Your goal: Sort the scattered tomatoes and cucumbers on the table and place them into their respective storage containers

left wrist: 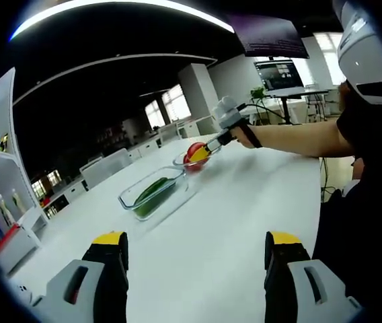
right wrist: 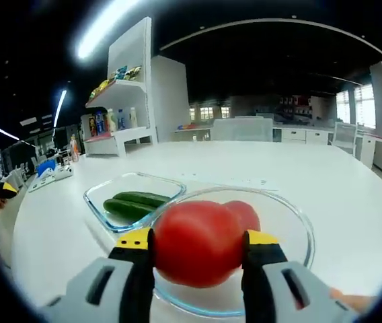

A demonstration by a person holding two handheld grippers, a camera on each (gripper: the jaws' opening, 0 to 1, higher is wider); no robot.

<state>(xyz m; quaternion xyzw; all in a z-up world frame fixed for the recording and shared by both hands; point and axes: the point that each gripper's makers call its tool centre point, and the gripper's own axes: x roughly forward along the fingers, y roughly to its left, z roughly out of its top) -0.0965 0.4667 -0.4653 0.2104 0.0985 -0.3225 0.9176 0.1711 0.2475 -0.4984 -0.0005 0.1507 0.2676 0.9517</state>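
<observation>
In the right gripper view my right gripper (right wrist: 198, 245) is shut on a red tomato (right wrist: 196, 242), held over a round glass bowl (right wrist: 292, 222) in which another tomato (right wrist: 248, 214) lies. Left of the bowl a rectangular glass container (right wrist: 103, 192) holds two cucumbers (right wrist: 134, 204). In the left gripper view my left gripper (left wrist: 194, 252) stands open over bare white table with nothing between its fingers. Farther off there, the right gripper (left wrist: 201, 153) holds the tomato (left wrist: 195, 154) above the round bowl (left wrist: 179, 160), beside the rectangular container (left wrist: 129, 197) with the cucumbers (left wrist: 152, 195).
The white table (left wrist: 245, 215) stretches wide around both containers. A person's arm (left wrist: 292, 138) reaches across from the right. White shelves (right wrist: 120, 114) with bottles stand beyond the table, and chairs (left wrist: 107, 168) line its far edge.
</observation>
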